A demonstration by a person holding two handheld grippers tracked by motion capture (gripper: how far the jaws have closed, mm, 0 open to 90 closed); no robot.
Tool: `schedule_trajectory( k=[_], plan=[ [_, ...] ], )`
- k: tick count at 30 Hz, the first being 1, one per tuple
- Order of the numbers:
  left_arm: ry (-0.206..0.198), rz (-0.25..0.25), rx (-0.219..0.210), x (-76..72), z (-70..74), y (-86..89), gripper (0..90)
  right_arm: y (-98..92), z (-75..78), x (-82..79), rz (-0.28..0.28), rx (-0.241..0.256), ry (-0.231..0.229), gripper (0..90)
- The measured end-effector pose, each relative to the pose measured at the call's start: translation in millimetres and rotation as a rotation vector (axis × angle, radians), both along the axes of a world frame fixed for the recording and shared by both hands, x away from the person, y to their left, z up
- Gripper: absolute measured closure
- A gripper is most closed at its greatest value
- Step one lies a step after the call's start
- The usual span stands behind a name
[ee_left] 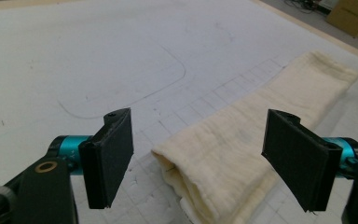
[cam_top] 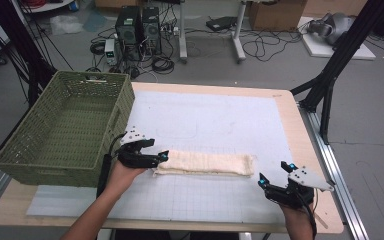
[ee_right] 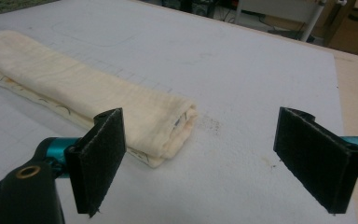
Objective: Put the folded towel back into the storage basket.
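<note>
Folded cloth [cam_top: 205,163]: cream, folded into a long narrow strip, lying flat across the white gridded mat [cam_top: 205,120] on the bench [cam_top: 307,150], near its front edge.
Left claw [cam_top: 162,156]: jaws spread wide, holding nothing, at the cloth's left end; in the left gripper view that end lies between the two black pads.
Right claw [cam_top: 275,174]: jaws spread wide, empty, just past the cloth's right end, apart from it.
Basket [cam_top: 60,130]: green woven, standing at the bench's left side, beside the left hand.
</note>
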State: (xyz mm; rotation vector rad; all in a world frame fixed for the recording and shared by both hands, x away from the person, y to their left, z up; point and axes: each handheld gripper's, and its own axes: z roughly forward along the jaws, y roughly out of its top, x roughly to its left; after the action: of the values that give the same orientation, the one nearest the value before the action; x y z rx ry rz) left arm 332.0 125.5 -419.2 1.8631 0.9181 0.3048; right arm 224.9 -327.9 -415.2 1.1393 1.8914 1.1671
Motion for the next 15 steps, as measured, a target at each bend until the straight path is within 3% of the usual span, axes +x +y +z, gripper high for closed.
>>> schedule_trajectory(
  k=[5,11,15],
  plan=[
    [0.051,0.009,0.049,6.1,-10.5,-7.4,26.6,0.4,-0.2,-0.2,0.001,0.0,0.003,15.6],
    [0.071,0.012,0.088,8.2,-17.6,-12.2,26.9,-0.5,-0.5,-0.4,0.001,0.0,0.008,15.6],
    [0.095,-0.008,0.144,7.9,-22.8,-16.5,28.5,-0.7,-0.7,-0.4,0.003,0.001,0.009,15.6]
  ],
)
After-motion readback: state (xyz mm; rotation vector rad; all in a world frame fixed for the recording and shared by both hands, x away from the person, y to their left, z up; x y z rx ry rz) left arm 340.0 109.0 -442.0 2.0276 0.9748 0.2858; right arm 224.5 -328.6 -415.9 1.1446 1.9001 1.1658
